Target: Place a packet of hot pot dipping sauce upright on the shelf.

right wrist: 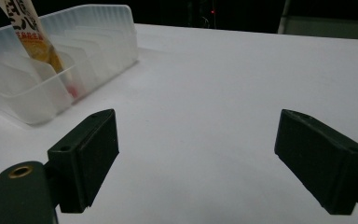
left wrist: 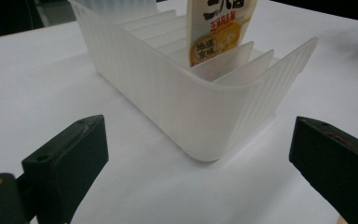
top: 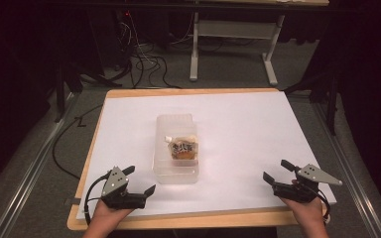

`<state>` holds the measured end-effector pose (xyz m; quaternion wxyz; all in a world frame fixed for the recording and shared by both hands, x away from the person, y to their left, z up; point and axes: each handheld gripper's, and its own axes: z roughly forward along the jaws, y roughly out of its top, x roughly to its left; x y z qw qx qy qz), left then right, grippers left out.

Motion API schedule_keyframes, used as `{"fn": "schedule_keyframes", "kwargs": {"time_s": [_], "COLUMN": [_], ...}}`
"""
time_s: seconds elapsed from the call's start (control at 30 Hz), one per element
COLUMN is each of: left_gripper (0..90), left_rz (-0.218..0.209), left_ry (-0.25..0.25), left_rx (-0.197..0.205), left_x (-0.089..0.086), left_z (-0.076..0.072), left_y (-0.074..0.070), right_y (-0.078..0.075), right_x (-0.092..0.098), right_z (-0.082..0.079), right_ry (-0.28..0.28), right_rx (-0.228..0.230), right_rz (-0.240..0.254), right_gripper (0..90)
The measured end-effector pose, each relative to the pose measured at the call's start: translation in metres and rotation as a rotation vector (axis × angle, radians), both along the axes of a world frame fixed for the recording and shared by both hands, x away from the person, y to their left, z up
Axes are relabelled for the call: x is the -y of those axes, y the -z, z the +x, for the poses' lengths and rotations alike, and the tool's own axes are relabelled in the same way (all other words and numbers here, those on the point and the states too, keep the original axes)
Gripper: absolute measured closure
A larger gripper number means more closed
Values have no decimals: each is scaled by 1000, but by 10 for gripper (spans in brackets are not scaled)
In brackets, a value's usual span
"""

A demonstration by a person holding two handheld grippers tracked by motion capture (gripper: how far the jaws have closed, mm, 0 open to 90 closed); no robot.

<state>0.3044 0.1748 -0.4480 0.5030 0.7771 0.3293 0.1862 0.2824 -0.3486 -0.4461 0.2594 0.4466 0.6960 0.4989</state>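
A translucent plastic bin (top: 175, 125) with slotted dividers stands in the middle of the white table top. A food pouch (top: 184, 149) with an orange picture and dark lettering stands upright in one of its slots, toward the near end. My left gripper (top: 140, 180) rests open at the near left, just short of the bin's corner (left wrist: 205, 116); the pouch (left wrist: 219, 28) rises behind the wall. My right gripper (top: 277, 170) sits open at the near right, with bare white surface between its jaws. Off to its left are the bin (right wrist: 32, 100) and pouch (right wrist: 30, 37).
The white sheet (top: 238, 124) covers a wooden board (top: 74, 218) whose edge shows at the front and left. Beyond the table are desk legs (top: 194, 54) and loose cables (top: 144, 64) on the grey floor. Metal rails (top: 25, 173) run along both sides.
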Motion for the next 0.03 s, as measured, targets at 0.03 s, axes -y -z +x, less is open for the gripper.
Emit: {"fn": "schedule_keyframes", "kwargs": {"time_s": [0.03], "left_gripper": [50], "left_rz": [-1], "left_ry": [1], "left_rx": [5], "left_x": [0], "left_z": [-1], "left_y": [-1], "right_y": [0], "right_x": [0], "right_z": [0], "right_ry": [0], "right_rx": [0], "right_rz": [0], "right_gripper": [144]}}
